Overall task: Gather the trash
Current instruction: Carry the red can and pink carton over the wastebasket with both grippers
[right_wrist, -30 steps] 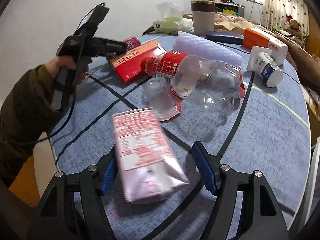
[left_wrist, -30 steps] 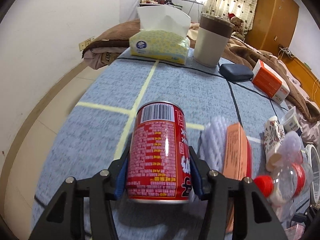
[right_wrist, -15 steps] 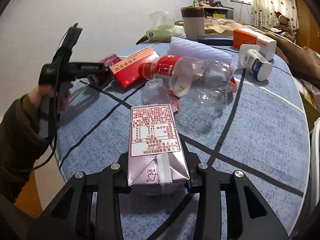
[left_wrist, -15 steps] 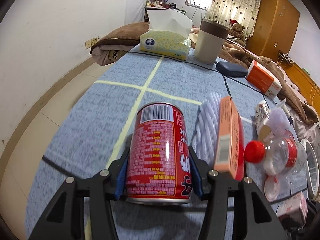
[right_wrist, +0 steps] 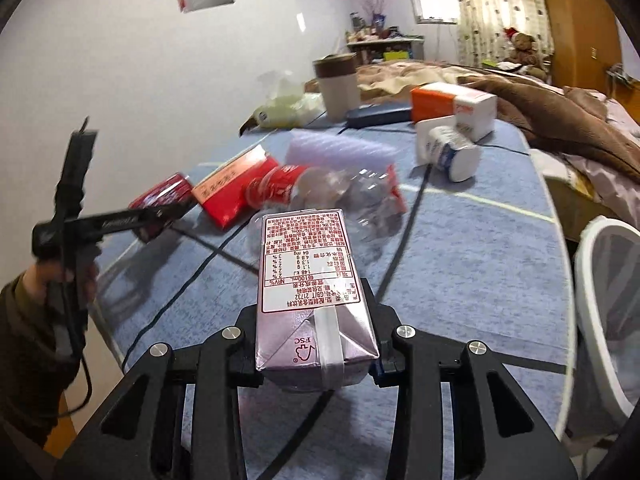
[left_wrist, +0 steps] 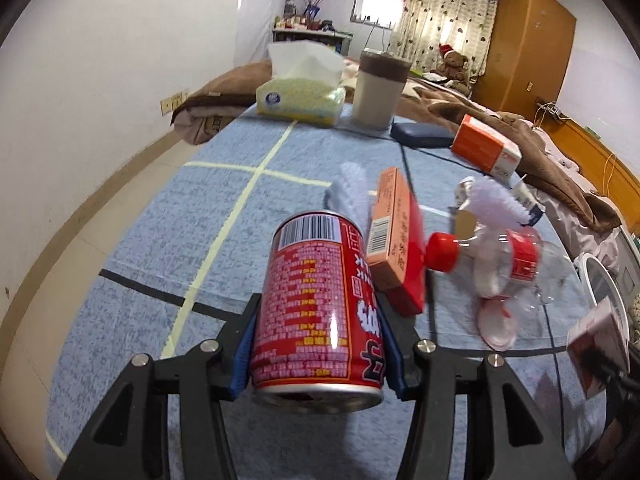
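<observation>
Presently, the red can sits clamped between the blue pads of the left gripper, barcode end pointing away from the camera and its silver rim nearest the lens. It is lifted clear of the blue tablecloth. From the right wrist view the same can shows at the tip of the left gripper, which a hand in a dark sleeve holds at the table's left edge.

The right gripper is closed on a purple drink carton, its jaws pressed to both side walls; the nutrition panel faces up and the folded FSC-marked end points toward the camera. The carton is held above the cloth.

Just beside the can lies a red and orange flat box, tilted on edge, with white foam netting behind it. To the right of the box lies a crushed clear bottle with a red cap, and a clear plastic cup lies against it. A small white bottle lies on its side further back, next to an orange and white box. At the far end stand a tissue box, a beige tumbler with a brown band, and a dark blue case. A white-rimmed bin stands at the table's right edge.
</observation>
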### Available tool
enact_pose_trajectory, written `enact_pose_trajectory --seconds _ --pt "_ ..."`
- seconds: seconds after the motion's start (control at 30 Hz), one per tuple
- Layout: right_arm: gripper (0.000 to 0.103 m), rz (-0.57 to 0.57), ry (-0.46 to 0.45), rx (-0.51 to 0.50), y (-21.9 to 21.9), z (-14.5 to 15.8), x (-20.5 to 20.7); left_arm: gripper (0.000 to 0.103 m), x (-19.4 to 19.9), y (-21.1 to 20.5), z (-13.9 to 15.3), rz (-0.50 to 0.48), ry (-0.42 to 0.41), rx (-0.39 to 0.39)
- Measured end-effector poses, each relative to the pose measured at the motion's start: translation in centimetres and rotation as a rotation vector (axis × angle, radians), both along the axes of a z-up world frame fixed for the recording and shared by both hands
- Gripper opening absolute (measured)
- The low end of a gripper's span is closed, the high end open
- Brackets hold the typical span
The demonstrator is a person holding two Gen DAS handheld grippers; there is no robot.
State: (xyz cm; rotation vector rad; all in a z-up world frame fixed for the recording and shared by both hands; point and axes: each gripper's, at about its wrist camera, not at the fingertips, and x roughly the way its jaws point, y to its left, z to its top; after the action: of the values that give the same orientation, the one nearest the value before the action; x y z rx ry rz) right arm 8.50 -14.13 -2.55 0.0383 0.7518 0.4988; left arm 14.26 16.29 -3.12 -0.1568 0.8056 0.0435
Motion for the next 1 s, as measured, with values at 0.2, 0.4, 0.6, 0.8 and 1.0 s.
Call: enact_pose_trajectory --seconds 0.2,0.4,0.6,0.8,1.0 --pt "0.038 -0.050 -0.036 0.027 -1.5 0.9 -0.4 0.054 -1.3 -1.1 0.8 -0.009 -0.018 -0.002" --pt "0.038 -0.094 -0.065 0.049 -3.3 1.8 -0.8 0.054 -3.1 -3.4 2.8 -0.048 -0.075 0.007" --pt "0.038 -0.155 -0.097 0.064 -5.4 2.6 -1.3 0.054 -4.0 -7.1 4.8 -0.134 -0.124 0.015" --pt "0.038 -0.239 -0.138 0.056 -8.2 3.5 -2.2 0.054 -4.1 -11.0 5.6 -0.209 -0.135 0.013" --pt "0.038 -0.329 -0.166 0.054 -11.5 4.3 -2.8 0.054 -4.1 -15.4 6.4 -0.295 -0.159 0.008"
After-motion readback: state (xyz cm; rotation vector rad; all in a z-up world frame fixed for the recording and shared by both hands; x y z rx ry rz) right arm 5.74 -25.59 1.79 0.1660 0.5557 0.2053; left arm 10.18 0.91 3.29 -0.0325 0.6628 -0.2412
